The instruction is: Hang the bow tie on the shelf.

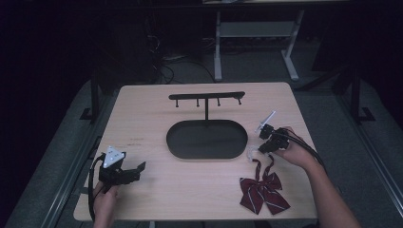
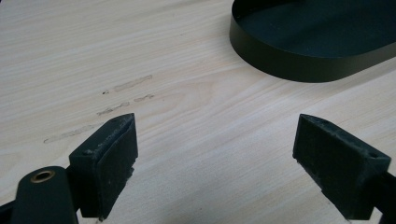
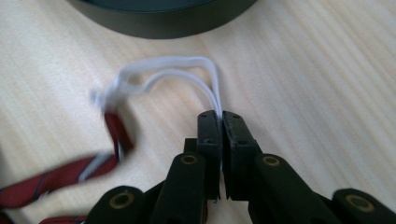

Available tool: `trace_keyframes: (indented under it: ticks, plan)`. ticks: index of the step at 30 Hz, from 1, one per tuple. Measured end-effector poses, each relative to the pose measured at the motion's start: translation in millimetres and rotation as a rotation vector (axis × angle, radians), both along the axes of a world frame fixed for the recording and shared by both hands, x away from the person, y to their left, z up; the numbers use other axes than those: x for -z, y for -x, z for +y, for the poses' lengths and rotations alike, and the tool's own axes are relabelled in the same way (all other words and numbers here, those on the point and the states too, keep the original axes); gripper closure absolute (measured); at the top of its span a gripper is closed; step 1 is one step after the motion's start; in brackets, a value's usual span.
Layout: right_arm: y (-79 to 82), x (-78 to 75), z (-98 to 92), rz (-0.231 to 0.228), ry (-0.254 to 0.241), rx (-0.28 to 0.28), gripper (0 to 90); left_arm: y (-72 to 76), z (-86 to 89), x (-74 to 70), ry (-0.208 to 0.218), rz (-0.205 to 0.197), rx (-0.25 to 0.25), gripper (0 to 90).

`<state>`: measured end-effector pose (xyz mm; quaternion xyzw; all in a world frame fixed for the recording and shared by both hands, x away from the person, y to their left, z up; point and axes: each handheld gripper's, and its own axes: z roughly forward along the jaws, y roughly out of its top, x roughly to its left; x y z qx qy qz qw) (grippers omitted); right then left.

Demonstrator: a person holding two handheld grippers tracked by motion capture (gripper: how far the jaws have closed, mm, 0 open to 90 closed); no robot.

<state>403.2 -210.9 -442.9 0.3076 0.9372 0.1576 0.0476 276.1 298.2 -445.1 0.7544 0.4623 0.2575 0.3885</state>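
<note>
Right gripper (image 3: pixel 220 122) clamped on white elastic loop (image 3: pixel 177 70) of red striped bow tie (image 1: pixel 263 190), apparently just beside black tray (image 1: pixel 180 147); left gripper (image 2: pixel 215 158) wide, holding nothing.

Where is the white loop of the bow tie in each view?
High view: white loop right of the tray's near end.
Left gripper view: not in it.
Right gripper view: loop centre, pinched in the jaws.
Shared landmark: black tray.
</note>
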Motion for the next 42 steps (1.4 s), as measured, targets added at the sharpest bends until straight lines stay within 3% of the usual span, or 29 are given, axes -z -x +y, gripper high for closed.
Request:
trace_keyframes:
  ticks: [8, 15, 27, 34, 42]
  plan:
    - [11.4, -13.9, 0.7, 0.009, -0.015, -0.032, 87.3, 0.5, 0.9, -1.1, 0.001, -0.004, -0.003, 13.6]
    - [29.4, -36.8, 5.7, 0.004, -0.090, -0.096, 87.3, 0.8, 0.5, -1.2, 0.002, -0.004, -0.004, 13.6]
    - [47.8, -58.9, 17.9, -0.015, -0.176, -0.172, 87.3, 0.5, 0.3, -1.0, -0.003, -0.005, -0.002, 13.6]
    - [56.6, -84.8, 26.8, -0.098, -0.176, -0.176, 87.3, 0.9, 0.2, -1.4, -0.002, -0.010, 0.000, 13.6]
    - [60.1, -103.3, 32.9, -0.135, -0.209, -0.179, 87.3, 0.9, 0.9, -2.2, -0.004, -0.009, 0.001, 13.5]
